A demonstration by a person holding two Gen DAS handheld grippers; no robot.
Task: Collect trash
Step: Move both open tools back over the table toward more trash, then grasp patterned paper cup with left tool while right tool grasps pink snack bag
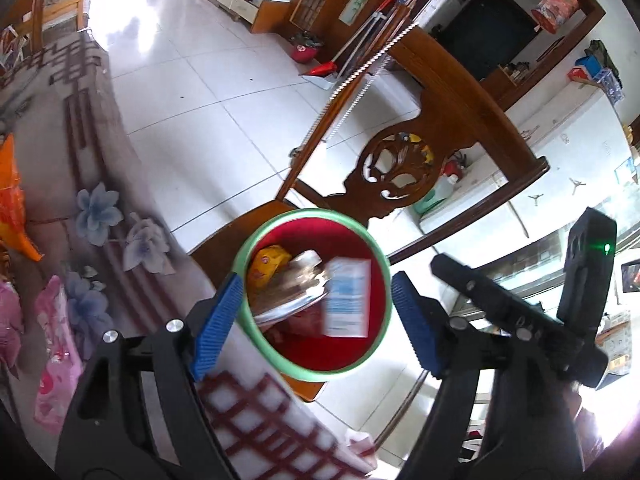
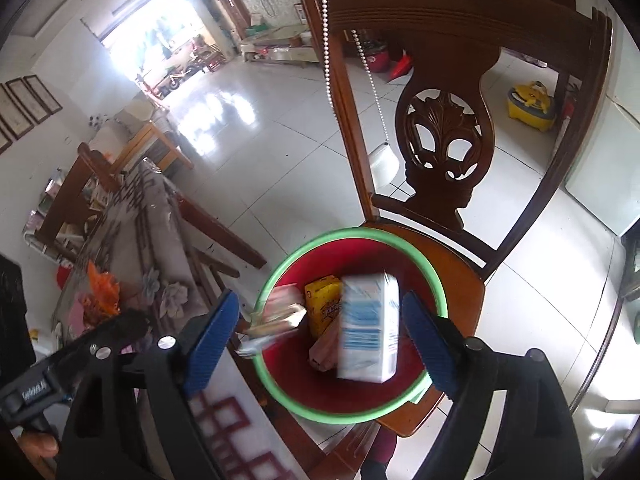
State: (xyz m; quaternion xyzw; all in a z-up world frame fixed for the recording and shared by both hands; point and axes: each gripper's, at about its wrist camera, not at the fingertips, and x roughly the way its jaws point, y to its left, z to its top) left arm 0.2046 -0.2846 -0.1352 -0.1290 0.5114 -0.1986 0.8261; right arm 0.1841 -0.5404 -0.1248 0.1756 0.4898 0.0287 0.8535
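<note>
A red bin with a green rim [image 1: 313, 212] [image 2: 352, 233] stands on a wooden chair seat. My left gripper [image 1: 316, 316] hovers over it, open, its blue pads [image 1: 218, 320] wide apart with nothing pressed between them. My right gripper [image 2: 320, 340] is open above the same bin. A blurred white-and-blue carton [image 2: 368, 336] [image 1: 348, 298] sits loose between the right pads, touching neither. A blurred silver wrapper [image 1: 296, 286] [image 2: 276, 316] is by the bin's left rim. Inside lie a yellow packet [image 2: 322, 304] [image 1: 267, 264] and a brown pack [image 2: 324, 350].
The carved wooden chair [image 2: 444, 140] has a bead string [image 2: 328, 40] hanging on its back. A table with a flowered cloth [image 1: 100, 216] lies to the left, carrying an orange bag [image 1: 12, 208] and pink packets [image 1: 52, 344]. White tiled floor [image 1: 208, 80] lies beyond.
</note>
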